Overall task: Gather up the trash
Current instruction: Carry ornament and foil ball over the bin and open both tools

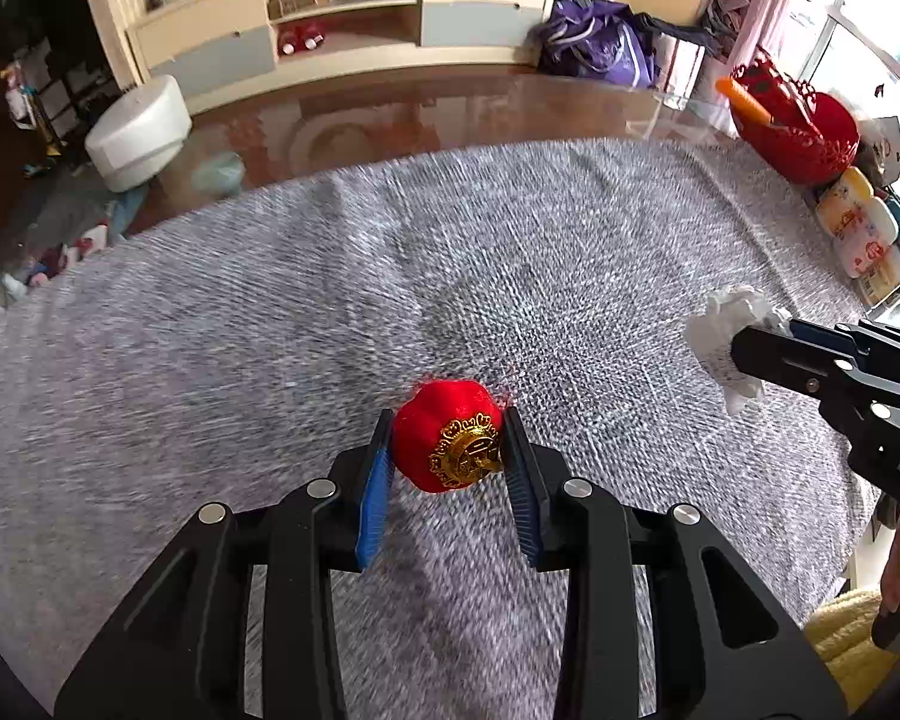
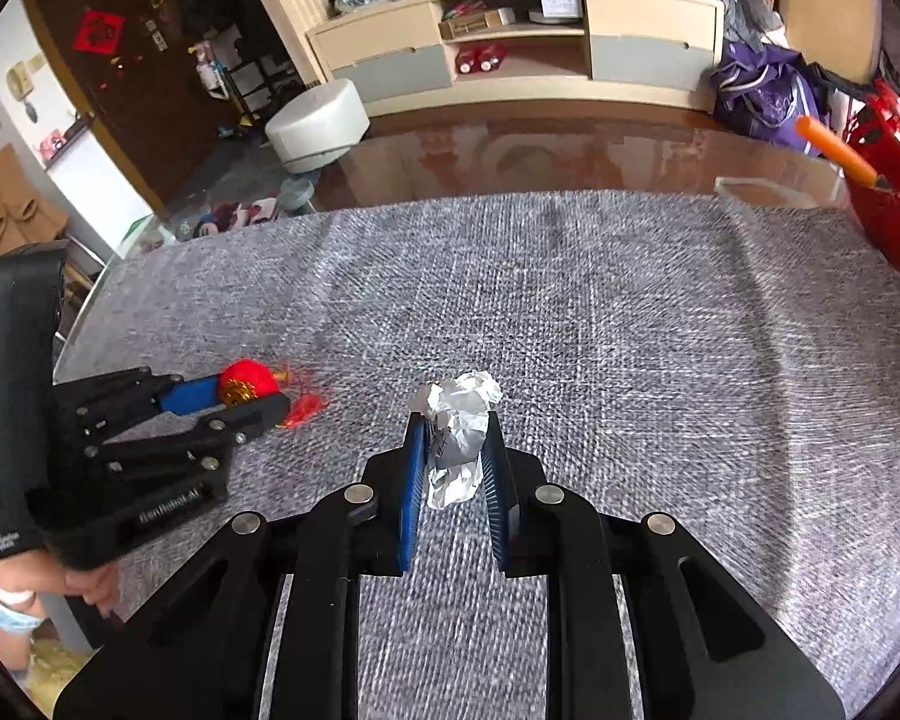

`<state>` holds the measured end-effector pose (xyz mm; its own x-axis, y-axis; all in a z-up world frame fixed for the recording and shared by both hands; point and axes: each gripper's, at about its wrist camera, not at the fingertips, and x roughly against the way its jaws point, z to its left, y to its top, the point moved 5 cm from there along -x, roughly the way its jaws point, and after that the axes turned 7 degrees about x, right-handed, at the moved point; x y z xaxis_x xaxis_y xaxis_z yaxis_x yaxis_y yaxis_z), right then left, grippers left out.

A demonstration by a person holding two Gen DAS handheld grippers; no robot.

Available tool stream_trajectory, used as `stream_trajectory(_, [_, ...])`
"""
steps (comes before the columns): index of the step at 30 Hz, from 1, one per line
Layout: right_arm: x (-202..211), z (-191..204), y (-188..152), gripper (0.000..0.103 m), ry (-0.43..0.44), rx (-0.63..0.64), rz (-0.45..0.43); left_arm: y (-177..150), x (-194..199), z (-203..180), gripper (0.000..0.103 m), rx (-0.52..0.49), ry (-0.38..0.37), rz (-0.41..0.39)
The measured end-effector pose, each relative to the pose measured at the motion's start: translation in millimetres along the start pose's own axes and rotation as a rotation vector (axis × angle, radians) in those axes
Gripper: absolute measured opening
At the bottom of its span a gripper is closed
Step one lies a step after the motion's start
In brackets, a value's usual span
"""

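The left tongs (image 1: 447,450) grasp a small red lantern ornament (image 1: 444,441) over the middle of the grey-clothed surface (image 1: 270,330). The right tongs (image 2: 453,462) are clenched on a crumpled white paper wad (image 2: 459,438), held toward the surface's right edge, near a red basket (image 1: 792,120) at its far right corner

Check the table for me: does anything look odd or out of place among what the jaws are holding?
One thing. The left gripper is closed on a small red lantern ornament with a gold cap, which looks like a decoration rather than trash. The right gripper holds a crumpled white paper wad, which fits. Nothing looks spilled.
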<state>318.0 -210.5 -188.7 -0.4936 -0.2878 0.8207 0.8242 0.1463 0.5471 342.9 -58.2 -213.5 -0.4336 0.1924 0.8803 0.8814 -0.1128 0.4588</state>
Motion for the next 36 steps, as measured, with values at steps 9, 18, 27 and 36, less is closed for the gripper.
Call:
stream_trajectory(9, [65.1,33.1,2.0,0.02,0.028,0.044,-0.11,-22.6,99.8,-14.9,0.033,-0.027,0.01,-0.09])
stream_trajectory(18, [132.1,72.2,-30.2,0.02,0.028,0.106,-0.175,-79.3,194.7,-31.6,0.033,-0.041,-0.006,-0.19])
stream_trajectory(27, [158.3,100.0,-91.2,0.02,0.027,0.148,-0.152,-147.2,216.2,-43.1,0.033,-0.003,-0.074,-0.199])
stream_trajectory(36, [115.6,104.3,-166.1,0.02,0.068,0.086,-0.023,-225.1,175.6,-43.6,0.033,0.063,-0.1,-0.108])
